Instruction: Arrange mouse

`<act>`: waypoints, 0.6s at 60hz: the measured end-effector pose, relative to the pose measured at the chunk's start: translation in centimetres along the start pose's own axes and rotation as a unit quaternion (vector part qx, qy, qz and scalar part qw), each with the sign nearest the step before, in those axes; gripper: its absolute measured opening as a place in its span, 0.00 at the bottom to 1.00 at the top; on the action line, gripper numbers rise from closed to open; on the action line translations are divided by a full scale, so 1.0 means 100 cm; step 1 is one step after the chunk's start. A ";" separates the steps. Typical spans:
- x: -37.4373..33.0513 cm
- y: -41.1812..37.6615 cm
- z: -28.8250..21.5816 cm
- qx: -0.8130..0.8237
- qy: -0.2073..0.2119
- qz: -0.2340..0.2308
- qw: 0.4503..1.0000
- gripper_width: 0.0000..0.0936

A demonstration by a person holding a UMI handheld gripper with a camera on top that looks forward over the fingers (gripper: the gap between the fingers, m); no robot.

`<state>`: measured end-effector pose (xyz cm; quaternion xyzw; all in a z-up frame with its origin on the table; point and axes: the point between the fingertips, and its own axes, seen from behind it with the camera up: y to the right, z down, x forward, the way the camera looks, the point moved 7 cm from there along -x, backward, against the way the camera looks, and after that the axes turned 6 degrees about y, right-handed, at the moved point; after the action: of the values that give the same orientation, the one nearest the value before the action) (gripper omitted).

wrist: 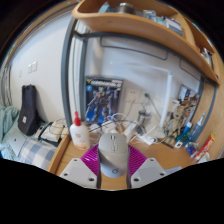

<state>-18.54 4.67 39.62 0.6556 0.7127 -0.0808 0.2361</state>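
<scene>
Nearest, gripper (113, 170) fingers closed snugly on grey mouse (113, 155), held lifted over wooden desk (170, 157) (likely for repositioning); far behind, white bottle (78, 132) and boxed figure (103, 101).

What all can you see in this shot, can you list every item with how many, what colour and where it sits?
grey computer mouse: one, light grey, between the tool's fingers, over the wooden desk
wooden desk: one, light brown, under and beside the mouse
white plastic bottle with red cap: one, white and red, on the desk beyond the left finger
robot figure box: one, dark blue with white figure, upright against the wall behind the bottle
black bag: one, black, left of the desk by the wall
wooden shelf: one, light brown, above the desk, holding small items too small to tell
tool: one, grey fingers with magenta pads, shut on the mouse
</scene>
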 end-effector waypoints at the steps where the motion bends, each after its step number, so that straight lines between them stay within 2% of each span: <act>1: -0.006 0.013 -0.006 0.002 0.006 0.004 1.000 0.36; 6: -0.026 0.076 -0.022 0.009 0.032 0.021 0.999 0.37; 13: -0.050 0.166 -0.014 0.009 0.027 0.051 0.998 0.36; 27: -0.044 0.294 0.091 0.026 -0.037 0.084 0.995 0.36; 36: -0.030 0.324 0.170 0.054 -0.089 0.072 0.992 0.37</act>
<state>16.96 -1.15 32.37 0.7073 0.6341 -0.1601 0.2681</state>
